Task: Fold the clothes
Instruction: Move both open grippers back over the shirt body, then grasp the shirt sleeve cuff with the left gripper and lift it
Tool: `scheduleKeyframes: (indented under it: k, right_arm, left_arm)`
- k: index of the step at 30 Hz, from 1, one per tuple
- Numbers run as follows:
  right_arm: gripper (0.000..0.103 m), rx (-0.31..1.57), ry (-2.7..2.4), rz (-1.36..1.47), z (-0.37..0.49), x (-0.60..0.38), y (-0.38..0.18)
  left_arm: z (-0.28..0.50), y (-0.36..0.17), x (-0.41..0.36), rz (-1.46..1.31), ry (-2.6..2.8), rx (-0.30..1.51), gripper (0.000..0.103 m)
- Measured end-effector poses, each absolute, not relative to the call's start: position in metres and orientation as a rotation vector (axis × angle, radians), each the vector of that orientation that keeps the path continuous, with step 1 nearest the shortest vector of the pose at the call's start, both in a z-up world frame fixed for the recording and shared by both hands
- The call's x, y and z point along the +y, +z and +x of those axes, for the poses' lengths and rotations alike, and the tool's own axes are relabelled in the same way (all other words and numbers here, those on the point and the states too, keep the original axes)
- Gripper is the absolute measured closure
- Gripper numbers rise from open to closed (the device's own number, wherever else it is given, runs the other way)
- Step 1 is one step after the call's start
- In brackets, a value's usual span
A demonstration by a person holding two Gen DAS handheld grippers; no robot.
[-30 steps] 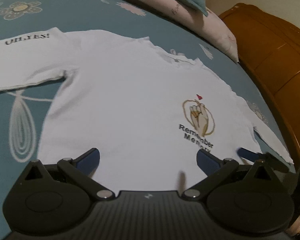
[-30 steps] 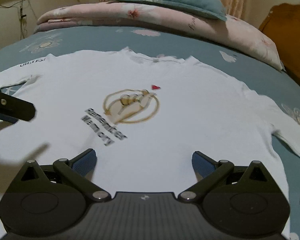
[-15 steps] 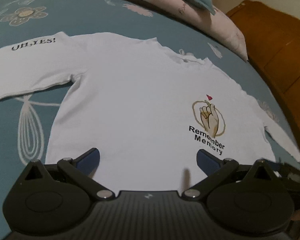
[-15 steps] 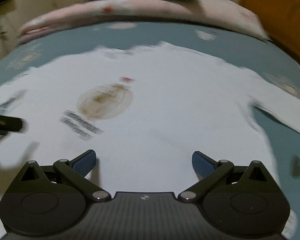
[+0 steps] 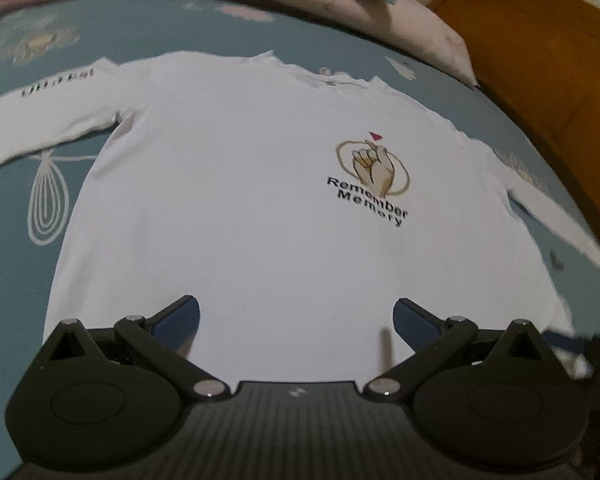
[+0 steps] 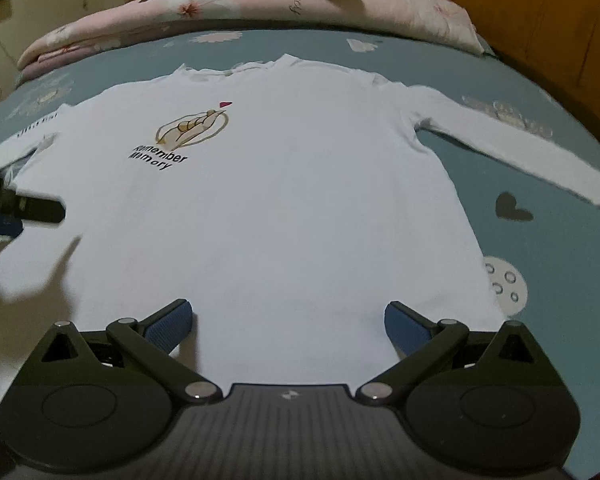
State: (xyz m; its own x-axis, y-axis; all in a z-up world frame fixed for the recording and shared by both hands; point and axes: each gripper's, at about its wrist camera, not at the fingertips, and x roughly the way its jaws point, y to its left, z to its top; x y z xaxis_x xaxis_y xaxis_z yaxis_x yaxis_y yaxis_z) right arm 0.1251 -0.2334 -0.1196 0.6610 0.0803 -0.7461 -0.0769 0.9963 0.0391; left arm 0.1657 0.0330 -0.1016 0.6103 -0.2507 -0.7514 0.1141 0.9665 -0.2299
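The white long-sleeved shirt (image 6: 284, 200) lay flat on the bed (image 6: 540, 92), front side up, with its hem toward both grippers and its collar far away, near the pillows (image 6: 260, 4). So its long axis ran straight away from the grippers, and the two sleeves stretched out to the sides. The left gripper (image 5: 296, 320) hovered over the hem on the left part of the body, and the right gripper (image 6: 286, 322) hovered over the hem on the right part. Both had their jaws spread wide and held nothing. I could not tell if the pads touched the cloth. The left sleeve (image 5: 40, 120) was nearer to the left gripper, and the right sleeve (image 6: 520, 152) was nearer to the right one, so each could probably take its own side.

The shirt looked smooth and thin, with few wrinkles. It carried a hand drawing with the words "Remember Memory" (image 5: 370, 200) on the chest. No fold was made yet.
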Motion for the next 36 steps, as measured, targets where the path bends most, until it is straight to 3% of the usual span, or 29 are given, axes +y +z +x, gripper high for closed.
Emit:
scheduleKeyframes:
  k: [6, 14, 22, 28, 33, 36]
  right_arm:
    - [0.000, 0.839, 0.068, -0.004, 0.120, -0.233, -0.120]
    - [0.000, 0.841, 0.067, -0.008, 0.108, -0.235, -0.120]
    - [0.000, 0.833, 0.075, -0.015, 0.106, -0.235, -0.121]
    - [0.000, 0.820, 0.078, -0.018, 0.104, -0.235, -0.122]
    - [0.000, 0.825, 0.069, -0.018, 0.106, -0.234, -0.122]
    - [0.000, 0.827, 0.064, -0.017, 0.106, -0.233, -0.122]
  left_arm:
    - [0.155, -0.107, 0.008, 0.030, -0.181, 0.882, 0.001]
    - [0.148, -0.102, 0.007, 0.028, -0.145, 0.925, 0.001]
    - [0.159, -0.067, 0.033, -0.150, -0.202, 0.898, 0.004]
    - [0.173, -0.039, 0.108, -0.495, -0.218, 0.770, 0.008]
    - [0.186, -0.051, 0.187, -0.745, -0.147, 0.768, 0.043]
    - [0.188, -0.069, 0.237, -0.917, -0.133, 0.756, 0.044]
